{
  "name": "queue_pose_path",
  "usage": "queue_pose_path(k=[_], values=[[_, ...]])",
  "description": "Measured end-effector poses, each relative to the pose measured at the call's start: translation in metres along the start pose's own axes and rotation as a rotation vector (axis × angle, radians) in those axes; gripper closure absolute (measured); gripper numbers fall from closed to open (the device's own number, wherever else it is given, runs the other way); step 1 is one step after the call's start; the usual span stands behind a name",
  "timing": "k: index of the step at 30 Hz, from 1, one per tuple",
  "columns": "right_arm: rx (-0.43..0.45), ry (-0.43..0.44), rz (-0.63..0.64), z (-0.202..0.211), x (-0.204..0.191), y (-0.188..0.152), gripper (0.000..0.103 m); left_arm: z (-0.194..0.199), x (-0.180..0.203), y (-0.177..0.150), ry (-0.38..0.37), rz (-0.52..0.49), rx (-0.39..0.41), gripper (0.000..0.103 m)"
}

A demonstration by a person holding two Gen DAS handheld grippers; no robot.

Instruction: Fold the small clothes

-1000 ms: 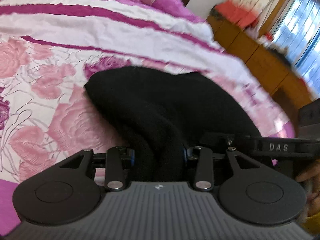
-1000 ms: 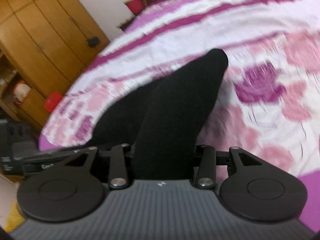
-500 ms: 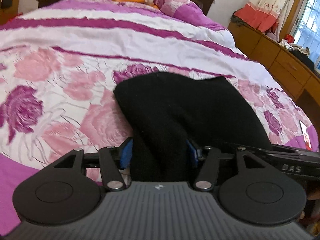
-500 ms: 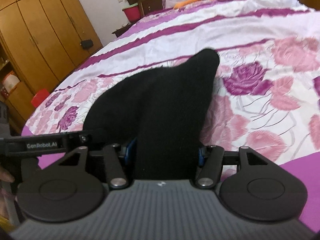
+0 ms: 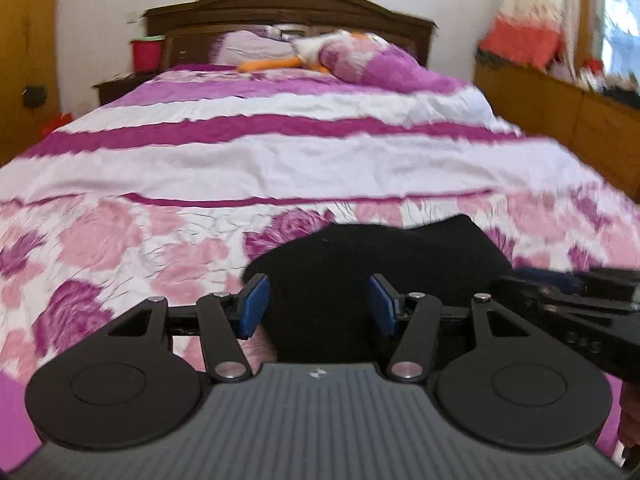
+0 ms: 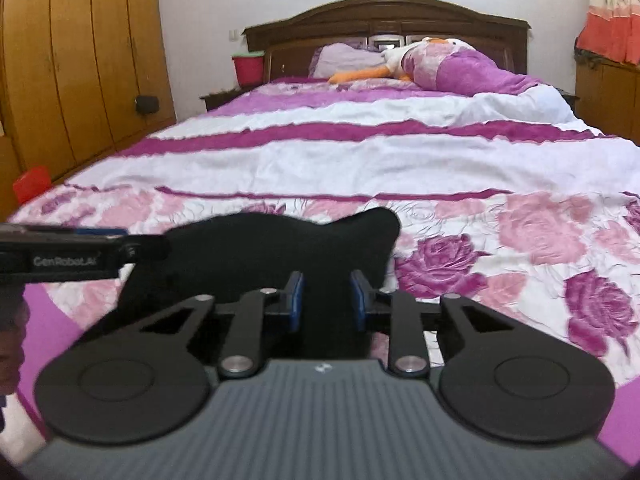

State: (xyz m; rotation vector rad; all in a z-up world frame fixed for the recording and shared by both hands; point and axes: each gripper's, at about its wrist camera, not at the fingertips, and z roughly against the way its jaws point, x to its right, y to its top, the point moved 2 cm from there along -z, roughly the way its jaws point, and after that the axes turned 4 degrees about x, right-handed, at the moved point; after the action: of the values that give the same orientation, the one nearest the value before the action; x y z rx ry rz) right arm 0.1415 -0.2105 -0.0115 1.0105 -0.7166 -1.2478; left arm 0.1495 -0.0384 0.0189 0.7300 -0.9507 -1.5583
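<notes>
Right now I see the black garment lying near the foot edge of the bed, its long axis running across the bed, side to side, one rounded corner toward the headboard. My left gripper has its blue-padded fingers spread, black cloth between them but not pinched. My right gripper is also parted, more narrowly, cloth in the gap. Pillows and an orange toy lie well beyond; a red bin stands beside the headboard.
</notes>
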Motion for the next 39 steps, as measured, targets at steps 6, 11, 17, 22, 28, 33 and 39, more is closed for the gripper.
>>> queue_pose_path(k=[6,11,17,22,28,33,39], values=[[-0.022,-0.034,0.021,-0.028,-0.009,-0.009,0.075,-0.059,-0.004,-0.023,0.077,-0.051,-0.059,0.039],[0.006,-0.074,0.089,-0.037,-0.019,-0.016,0.075,-0.063,-0.008,-0.024,0.073,-0.044,-0.051,0.037],[0.015,-0.088,0.1,-0.025,-0.023,-0.01,0.074,-0.049,-0.01,-0.017,0.05,-0.007,-0.079,0.036],[0.004,-0.054,0.095,-0.005,-0.023,-0.005,0.053,-0.018,-0.014,-0.012,0.043,0.017,-0.094,0.028],[0.005,0.013,0.018,0.035,-0.025,-0.002,0.041,0.029,-0.008,-0.02,0.054,0.008,-0.111,0.017],[0.025,0.038,-0.01,0.073,-0.031,-0.007,0.03,0.064,-0.002,-0.035,0.084,0.032,-0.112,0.009],[0.008,0.04,-0.051,0.099,-0.031,-0.025,0.024,0.088,0.004,-0.055,0.096,0.087,-0.146,0.005]])
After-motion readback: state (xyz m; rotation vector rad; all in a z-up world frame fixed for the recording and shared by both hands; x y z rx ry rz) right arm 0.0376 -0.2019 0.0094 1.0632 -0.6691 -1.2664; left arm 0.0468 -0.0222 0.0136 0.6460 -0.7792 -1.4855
